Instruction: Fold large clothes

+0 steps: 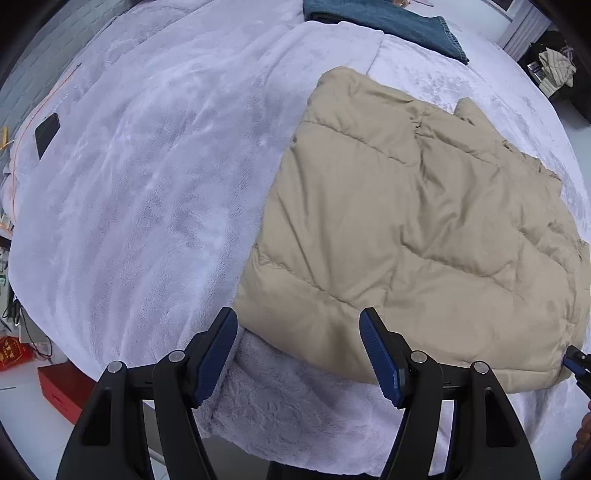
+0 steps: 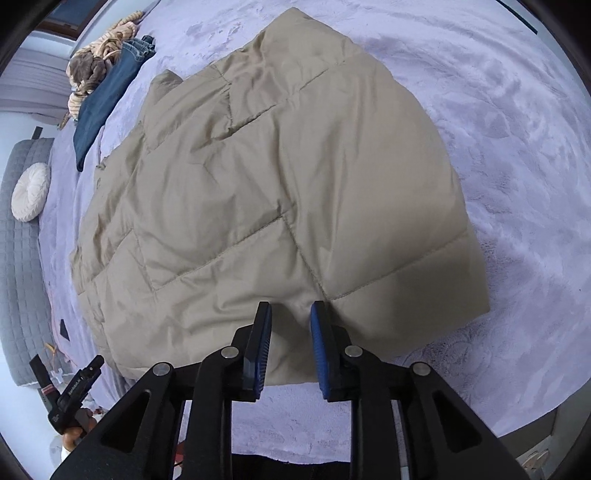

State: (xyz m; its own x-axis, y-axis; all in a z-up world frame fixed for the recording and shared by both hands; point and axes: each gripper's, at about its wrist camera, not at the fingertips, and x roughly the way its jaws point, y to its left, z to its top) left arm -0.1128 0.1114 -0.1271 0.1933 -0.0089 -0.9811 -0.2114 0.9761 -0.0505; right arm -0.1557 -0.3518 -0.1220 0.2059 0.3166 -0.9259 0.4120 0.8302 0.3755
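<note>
A beige quilted puffer jacket (image 1: 406, 229) lies folded into a rough rectangle on a pale lilac fleece blanket (image 1: 147, 184). My left gripper (image 1: 298, 325) is open, its blue pads over the jacket's near left corner and the blanket edge, holding nothing. In the right wrist view the jacket (image 2: 280, 184) fills the middle. My right gripper (image 2: 291, 314) hovers at the jacket's near hem with its jaws partly open, a gap between the pads, nothing pinched. The other gripper (image 2: 74, 391) shows at the lower left.
Folded blue jeans (image 1: 388, 22) lie at the far side of the bed, with a brown plush toy (image 2: 99, 59) beside them. A black phone (image 1: 47, 133) lies on the blanket at left. A grey quilted bench with a round white cushion (image 2: 30, 192) stands beside the bed. A red box (image 1: 62, 387) sits on the floor.
</note>
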